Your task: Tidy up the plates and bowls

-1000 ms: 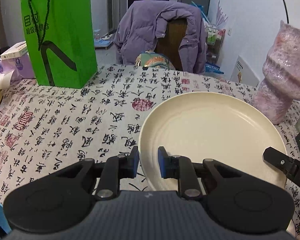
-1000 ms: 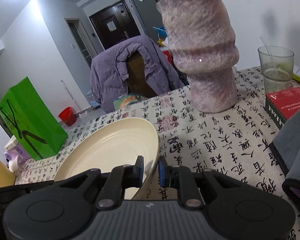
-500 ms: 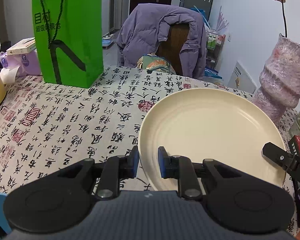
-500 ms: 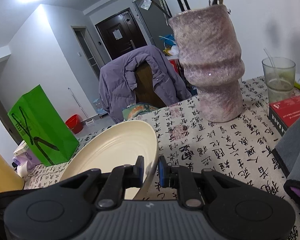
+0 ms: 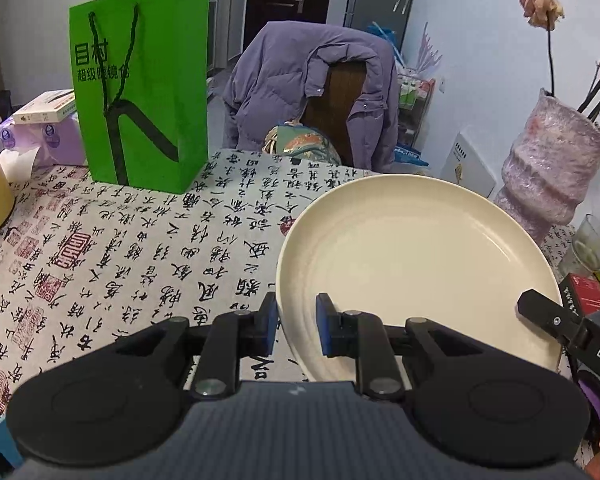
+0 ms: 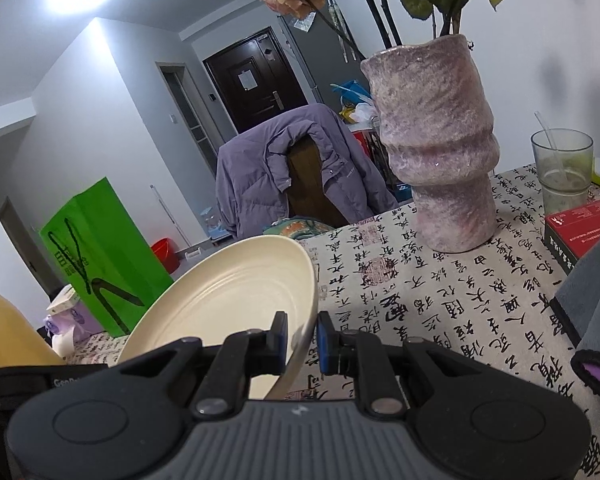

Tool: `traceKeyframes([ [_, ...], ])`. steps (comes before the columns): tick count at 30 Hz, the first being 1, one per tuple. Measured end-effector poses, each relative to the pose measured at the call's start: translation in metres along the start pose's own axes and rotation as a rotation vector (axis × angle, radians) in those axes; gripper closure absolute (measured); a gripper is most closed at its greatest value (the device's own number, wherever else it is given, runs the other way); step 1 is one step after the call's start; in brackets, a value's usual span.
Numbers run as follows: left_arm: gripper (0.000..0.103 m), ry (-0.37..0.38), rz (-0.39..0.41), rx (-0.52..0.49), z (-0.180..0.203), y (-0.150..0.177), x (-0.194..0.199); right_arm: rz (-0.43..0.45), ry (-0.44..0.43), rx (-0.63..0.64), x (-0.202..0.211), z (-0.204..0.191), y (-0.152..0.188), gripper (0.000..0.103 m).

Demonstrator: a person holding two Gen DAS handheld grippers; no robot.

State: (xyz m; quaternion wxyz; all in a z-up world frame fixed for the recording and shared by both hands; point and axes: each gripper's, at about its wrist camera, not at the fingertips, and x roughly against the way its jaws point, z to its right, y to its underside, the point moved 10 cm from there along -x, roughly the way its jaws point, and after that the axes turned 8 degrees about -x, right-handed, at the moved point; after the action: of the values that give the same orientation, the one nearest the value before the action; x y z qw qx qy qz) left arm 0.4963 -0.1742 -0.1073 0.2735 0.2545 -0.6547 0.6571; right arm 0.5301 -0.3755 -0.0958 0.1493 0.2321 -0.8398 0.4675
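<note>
Calligraphy-printed cloth covers the surface (image 5: 148, 248) in the left wrist view, with a green paper bag (image 5: 140, 108) standing at its far left, a pack of tissues (image 5: 40, 132) beside the bag, and a purple jacket (image 5: 308, 84) draped over a chair beyond the far edge. A pink textured vase (image 5: 552, 176) with wilted flowers stands at the right. The left hand-held gripper (image 5: 296, 330) pinches the near left rim of the cream plate (image 5: 416, 272) between its blue pads, and the tip of the right hand-held gripper (image 5: 548, 316) meets the plate's right rim. Compared with a second ago, the plate sits higher against the background, its far rim now overlapping the surface's far edge, and more of the wall and the flower heads has come into sight; the grip is unchanged.

Seen from the right wrist, grey walls, a dark door (image 6: 256, 84) and a bright ceiling light fill the room behind the same jacket-covered chair (image 6: 300, 176). The right hand-held gripper (image 6: 302, 338) clamps the plate (image 6: 228, 304) edge-on, its rim between the blue pads, and the plate tilts up to the left, clear of the cloth. Next to the vase (image 6: 436, 148) stand a cloudy drinking glass with a straw (image 6: 562, 168) and a red box (image 6: 580, 228). Since the earlier frame the vase's flowers and leaves have entered the top of the picture and the plate covers more of the green bag (image 6: 100, 256).
</note>
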Motion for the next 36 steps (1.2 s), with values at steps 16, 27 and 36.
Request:
traceKeyframes([
  [16, 0.082, 0.004, 0.037, -0.007, -0.011, 0.004, 0.035, 0.037, 0.002, 0.018, 0.030, -0.023, 0.004, 0.089],
  [27, 0.082, 0.004, 0.045, -0.015, -0.014, 0.013, 0.055, 0.045, 0.013, 0.024, 0.051, -0.030, 0.014, 0.089],
  [36, 0.082, 0.006, 0.059, -0.019, -0.017, 0.019, 0.073, 0.050, 0.013, 0.027, 0.067, -0.035, 0.019, 0.089],
])
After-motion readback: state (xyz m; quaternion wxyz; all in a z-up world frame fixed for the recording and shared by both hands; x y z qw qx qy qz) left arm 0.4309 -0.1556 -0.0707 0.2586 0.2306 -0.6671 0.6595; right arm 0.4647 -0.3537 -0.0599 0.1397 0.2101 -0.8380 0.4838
